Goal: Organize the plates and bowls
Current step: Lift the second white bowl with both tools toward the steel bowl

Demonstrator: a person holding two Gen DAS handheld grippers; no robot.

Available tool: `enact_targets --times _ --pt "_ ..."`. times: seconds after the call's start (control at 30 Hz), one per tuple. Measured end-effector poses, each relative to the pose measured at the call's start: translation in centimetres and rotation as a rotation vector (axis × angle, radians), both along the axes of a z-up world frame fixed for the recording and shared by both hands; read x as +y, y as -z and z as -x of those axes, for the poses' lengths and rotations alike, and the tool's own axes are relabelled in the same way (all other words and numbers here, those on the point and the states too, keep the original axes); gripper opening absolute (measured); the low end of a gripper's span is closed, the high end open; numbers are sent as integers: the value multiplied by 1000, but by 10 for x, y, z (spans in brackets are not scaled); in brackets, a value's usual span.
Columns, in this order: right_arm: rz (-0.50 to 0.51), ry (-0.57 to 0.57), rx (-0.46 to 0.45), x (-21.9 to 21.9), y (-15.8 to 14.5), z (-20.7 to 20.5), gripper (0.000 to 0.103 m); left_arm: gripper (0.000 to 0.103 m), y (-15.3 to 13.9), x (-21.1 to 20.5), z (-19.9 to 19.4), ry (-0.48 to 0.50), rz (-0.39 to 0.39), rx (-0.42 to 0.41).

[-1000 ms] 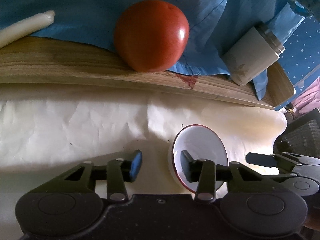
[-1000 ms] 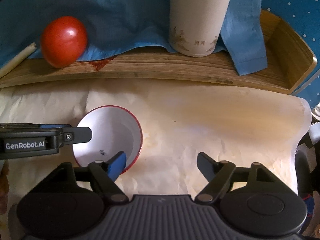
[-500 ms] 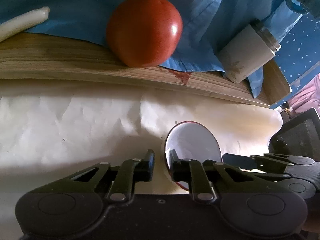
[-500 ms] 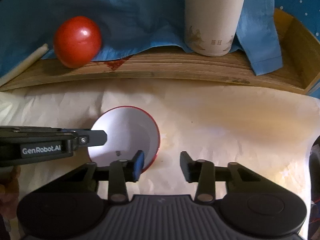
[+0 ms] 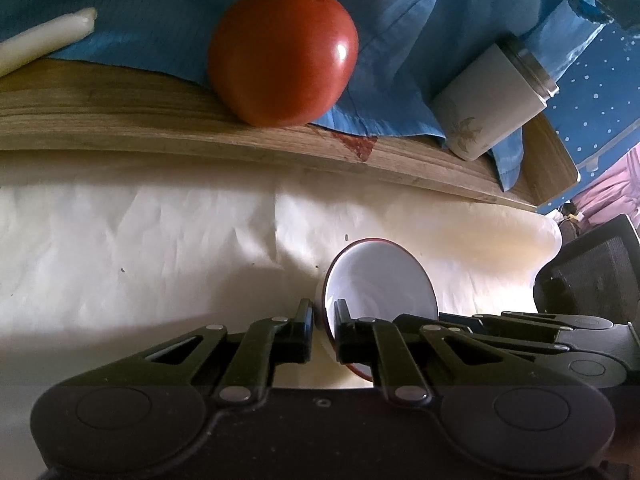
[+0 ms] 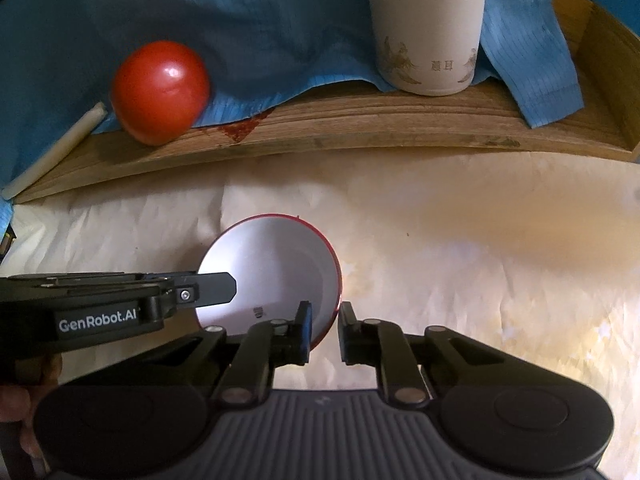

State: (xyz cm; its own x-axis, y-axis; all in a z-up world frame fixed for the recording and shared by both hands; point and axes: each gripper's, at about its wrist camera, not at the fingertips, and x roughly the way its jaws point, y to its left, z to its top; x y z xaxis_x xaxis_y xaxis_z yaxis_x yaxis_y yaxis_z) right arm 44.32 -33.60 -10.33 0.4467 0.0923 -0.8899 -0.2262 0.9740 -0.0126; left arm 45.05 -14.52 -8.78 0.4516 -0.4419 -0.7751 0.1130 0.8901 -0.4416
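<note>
**Both grippers pinching one bowl rim**

Left gripper point(image 5: 323, 326): jaws nearly together, clamped on the near-left rim of the bowl point(image 5: 380, 280), one finger outside the wall, one inside. Lower centre of the left view.

Right gripper point(image 6: 324, 328): jaws nearly together too, pinching the bowl's point(image 6: 276, 264) right rim, left finger inside, right finger outside. Lower centre of the right view. The left gripper's point(image 6: 216, 290) finger comes in from the left edge of that view onto the opposite rim.

Bowl: white inside, red edge, sitting on cream paper point(image 6: 460, 248), centre-low in both views, tilted toward the camera in the left view.

Count:
- bowls: 1
- plates: cannot see any
- tomato point(image 5: 282, 54): 1, on the wooden tray point(image 5: 160, 120), upper area
- cup point(image 6: 426, 24): 1, upright on the tray, upper right
- white stick point(image 5: 44, 38): 1, upper left
- blue cloth point(image 6: 248, 28): 1, draped behind
</note>
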Motion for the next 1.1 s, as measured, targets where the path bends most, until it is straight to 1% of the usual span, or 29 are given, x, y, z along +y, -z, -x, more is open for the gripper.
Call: enact_targets --times 0.17,0.37,0.57,0.83,1.1 --pt "-24 1 -25 -1 -6 5 13 9 -9 -1 4 -8 -8 -21" --pt "-73 8 -78 -8 -25 18 13 9 -30 -8 10 -12 -23 -76" --pt "-117 23 -122 -27 -46 35 13 9 -47 -20 23 -4 -29 -118" --pt "-162 47 -159 -57 -60 56 13 9 -62 -48 42 22 -47 -152" --pt "-184 90 -199 -95 -81 76 13 9 -74 -87 56 78 -49 -171"
